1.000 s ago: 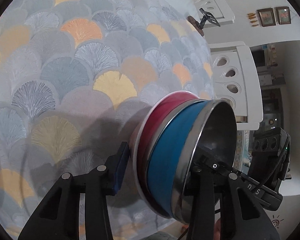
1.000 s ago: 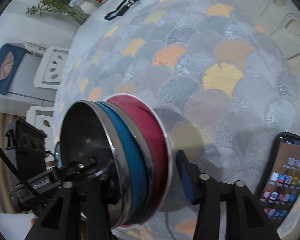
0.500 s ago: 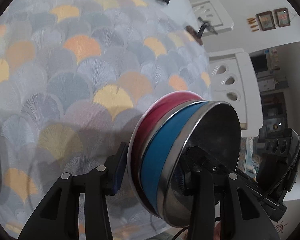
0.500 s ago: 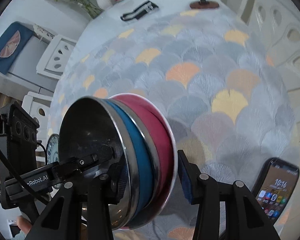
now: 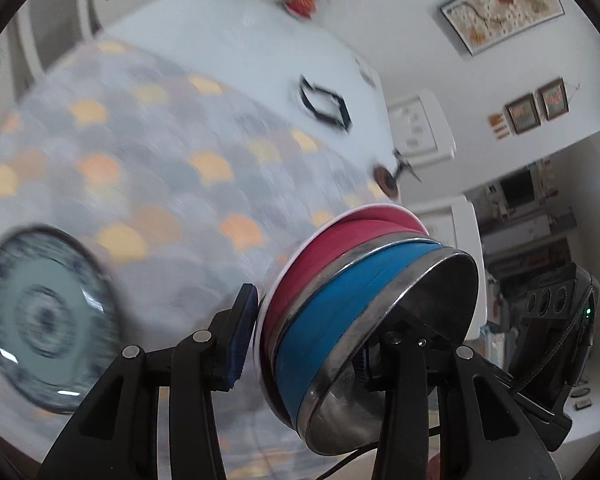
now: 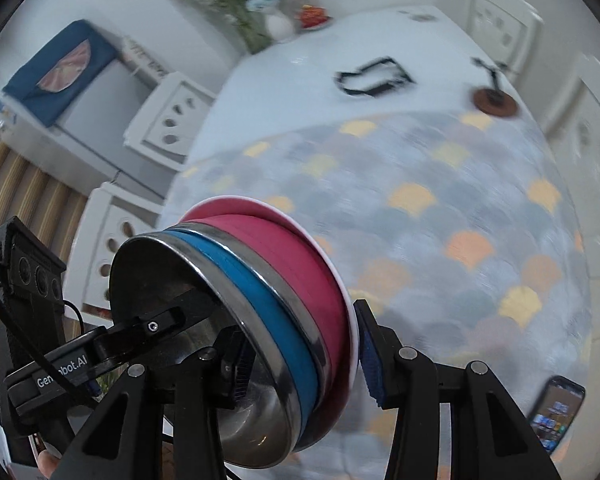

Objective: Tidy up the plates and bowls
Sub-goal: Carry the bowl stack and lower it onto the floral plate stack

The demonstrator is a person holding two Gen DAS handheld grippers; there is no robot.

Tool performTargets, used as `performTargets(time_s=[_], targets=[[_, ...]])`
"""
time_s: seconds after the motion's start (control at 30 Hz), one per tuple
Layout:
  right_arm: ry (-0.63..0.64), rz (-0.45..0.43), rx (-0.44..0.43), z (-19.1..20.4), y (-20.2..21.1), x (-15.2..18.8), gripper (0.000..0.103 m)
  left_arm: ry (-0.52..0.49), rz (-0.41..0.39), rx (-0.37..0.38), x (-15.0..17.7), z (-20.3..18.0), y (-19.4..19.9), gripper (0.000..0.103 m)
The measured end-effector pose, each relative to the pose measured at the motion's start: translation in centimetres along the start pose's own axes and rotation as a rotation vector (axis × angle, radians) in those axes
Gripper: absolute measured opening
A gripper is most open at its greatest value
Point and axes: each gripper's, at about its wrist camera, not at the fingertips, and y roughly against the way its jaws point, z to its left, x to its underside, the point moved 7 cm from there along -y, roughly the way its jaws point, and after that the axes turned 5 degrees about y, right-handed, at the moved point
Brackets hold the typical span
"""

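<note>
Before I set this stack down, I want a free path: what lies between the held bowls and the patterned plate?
In the left wrist view, only bare tablecloth lies between the bowls and the plate.

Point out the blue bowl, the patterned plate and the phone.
blue bowl (image 5: 324, 332), left wrist view, on its blue outer wall.
patterned plate (image 5: 44, 316), left wrist view, near its centre ring.
phone (image 6: 556, 416), right wrist view, on its lit screen.

Left claw (image 5: 306, 342) clamps bowl stack (image 5: 364, 320) — plate (image 5: 46, 316) beside
</note>
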Motion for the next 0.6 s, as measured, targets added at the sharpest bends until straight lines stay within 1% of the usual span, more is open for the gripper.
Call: performTargets(time_s=[0.03,0.13,0.17,0.3,0.43,0.53,0.6], targets=[[0.006,0.002,-0.003,1.0,-0.3,-0.2,0.045,-0.007,-0.006,-0.016,-0.5,0.7,0.9,0.038],[0.017,0.017,-0.024,5.5,-1.9,-0.6,0.045,-0.016,-0.035,-0.062,-2.2,3.8,3.8,0.038],[0.013,0.027,-0.043,7.4,-2.9,-0.6,0.045,-0.009,-0.043,-0.080,-2.8,5.5,5.0,0.038],[-0.005,0.085,-0.107,12.0,-6.0,0.5,0.045,0.015,-0.050,-0.117,-3.7,10.0,7.7,0.038],[-0.017,0.144,-0.125,15.0,-9.1,2.6,0.045,0.040,-0.022,-0.139,-3.6,14.5,8.9,0.038],[-0.040,0.201,-0.108,16.3,-11.2,4.4,0.045,0.055,0.018,-0.149,-3.0,17.1,8.6,0.038],[-0.061,0.230,-0.089,16.3,-12.4,5.4,0.045,0.056,0.049,-0.151,-2.7,18.5,7.9,0.038]])
